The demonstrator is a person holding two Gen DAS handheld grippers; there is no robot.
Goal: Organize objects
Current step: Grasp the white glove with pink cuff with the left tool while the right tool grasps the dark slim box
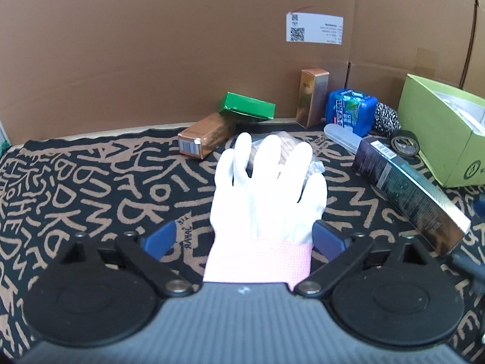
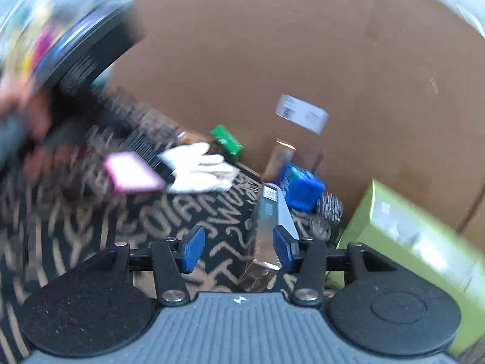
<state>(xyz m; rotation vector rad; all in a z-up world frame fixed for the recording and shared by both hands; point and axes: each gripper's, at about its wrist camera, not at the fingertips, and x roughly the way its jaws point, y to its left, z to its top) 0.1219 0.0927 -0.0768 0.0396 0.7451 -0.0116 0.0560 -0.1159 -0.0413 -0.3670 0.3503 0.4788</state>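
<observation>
A white glove (image 1: 266, 188) with a pink cuff lies flat on the patterned cloth (image 1: 91, 188), fingers pointing away. My left gripper (image 1: 245, 239) stands open around its cuff; the left pad is clear of the glove and the right pad sits at its edge. In the blurred right wrist view the glove (image 2: 200, 166) lies at centre left. My right gripper (image 2: 238, 251) is open low over the cloth. The near end of a long dark box (image 2: 266, 221) sits just inside its right pad, and the left pad is well apart from it.
Along the cardboard wall (image 1: 151, 45) stand a copper box (image 1: 206, 139), a green box (image 1: 248, 106), an upright gold box (image 1: 313, 100), a blue packet (image 1: 350, 110), a steel scrubber (image 1: 386, 119) and a tape roll (image 1: 404, 144). A lime carton (image 1: 445, 130) stands at the right.
</observation>
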